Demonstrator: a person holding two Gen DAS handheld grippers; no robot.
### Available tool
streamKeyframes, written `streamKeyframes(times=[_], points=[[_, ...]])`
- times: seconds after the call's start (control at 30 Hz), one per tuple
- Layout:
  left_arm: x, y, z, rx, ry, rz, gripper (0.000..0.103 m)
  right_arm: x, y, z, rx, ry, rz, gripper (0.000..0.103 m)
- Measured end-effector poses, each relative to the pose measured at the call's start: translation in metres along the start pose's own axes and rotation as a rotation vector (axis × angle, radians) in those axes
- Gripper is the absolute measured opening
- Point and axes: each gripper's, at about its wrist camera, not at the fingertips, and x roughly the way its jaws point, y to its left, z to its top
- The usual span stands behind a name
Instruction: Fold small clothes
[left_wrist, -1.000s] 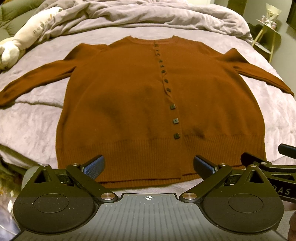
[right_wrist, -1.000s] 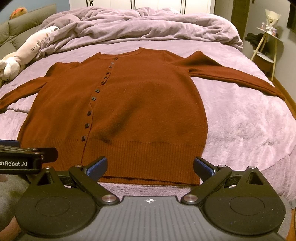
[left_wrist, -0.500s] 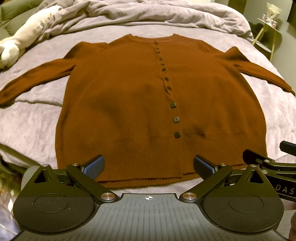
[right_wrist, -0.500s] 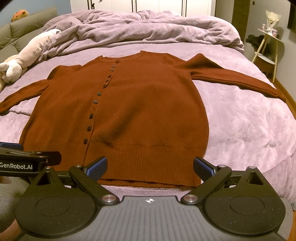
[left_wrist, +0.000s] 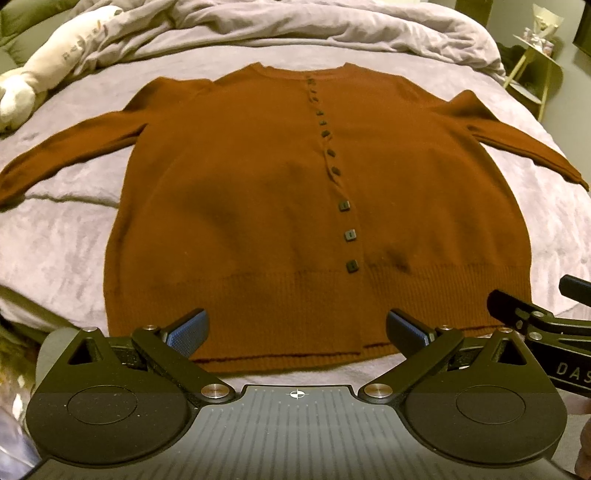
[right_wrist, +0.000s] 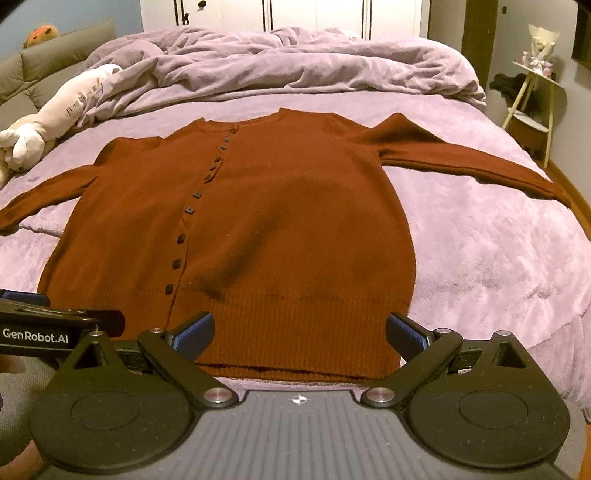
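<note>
**Tongs climb above spread cardigan, fold yet to start**

Tongs in both hands gape wide and hold nothing. The left gripper (left_wrist: 295, 330) hangs over the near hem, its blue pads (left_wrist: 188, 332) well apart, and against a second ago its view has barely shifted, the garment sitting only slightly higher. The right gripper (right_wrist: 300, 330), likewise wide and empty, has lifted and tipped back over that second: the wardrobe doors (right_wrist: 314, 16) now show past the heaped duvet (right_wrist: 295, 62), and the garment sits lower in its view. The cardigan (left_wrist: 314, 206) itself has not moved; it lies flat on the bed (right_wrist: 480, 251), buttoned front up, hem nearest, both sleeves out to the sides. A plush toy (left_wrist: 44, 70) rests at the far left. Nothing is gripped or creased, so the fold has likely not begun; the lift reads as lining up, probably for a reach to a sleeve or shoulder.
</note>
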Motion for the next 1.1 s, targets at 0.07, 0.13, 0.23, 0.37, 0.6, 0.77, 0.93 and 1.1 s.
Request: streamKeyframes(times=[0.07,0.13,0.23,0.37,0.6,0.77,0.93,1.1], points=[[0.002,0.0,0.0,-0.001,0.006,0.005,0.103,0.0,0.0,0.0,0.0,-0.005,0.01,0.099],[0.003,0.0,0.0,-0.003,0.011,0.01,0.103,0.0,0.0,0.0,-0.001,-0.012,0.025,0.099],[0.004,0.0,0.002,-0.004,0.013,0.01,0.103,0.001,0.002,0.0,-0.009,-0.016,0.036,0.099],[0.005,-0.001,0.002,-0.003,0.015,0.012,0.103,0.002,0.002,0.0,-0.011,-0.012,0.042,0.099],[0.003,0.001,0.002,-0.011,0.011,0.011,0.103,0.001,-0.001,-0.001,0.003,-0.03,0.06,0.099],[0.001,0.001,0.001,-0.007,0.005,0.002,0.103,0.002,-0.001,-0.002,0.013,-0.027,0.084,0.099],[0.004,0.004,0.002,-0.026,0.023,-0.023,0.103,0.004,-0.003,-0.002,0.031,-0.027,0.118,0.099],[0.009,0.008,0.006,-0.046,0.025,-0.03,0.103,0.011,-0.012,-0.002,0.081,-0.014,0.149,0.099]])
